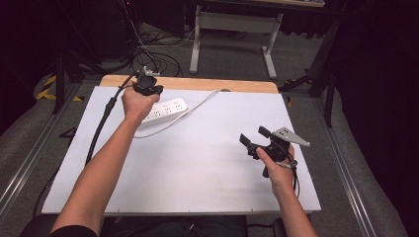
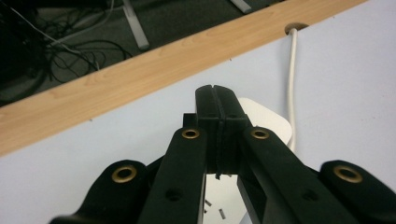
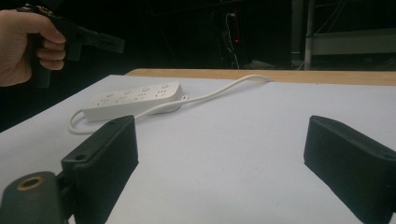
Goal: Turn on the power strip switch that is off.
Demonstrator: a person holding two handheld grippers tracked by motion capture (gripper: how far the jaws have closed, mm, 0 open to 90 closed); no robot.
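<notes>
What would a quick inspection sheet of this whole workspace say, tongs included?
Surface: flat white board with a light wooden strip along its far edge.
Job's things: white plastic power strip lying flat.
Clutter: nothing seen.
Tongs: left tongs shut, empty, above the power strip; right tongs open, empty.
Cables: white cord runs to a hole in the strip.
Surroundings: dark floor, tangled black wires, white desk legs.

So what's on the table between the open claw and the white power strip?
Nothing: in the right gripper view, bare white table runs from the right claw to the power strip. The strip's white cable runs alongside at the far end.
</notes>
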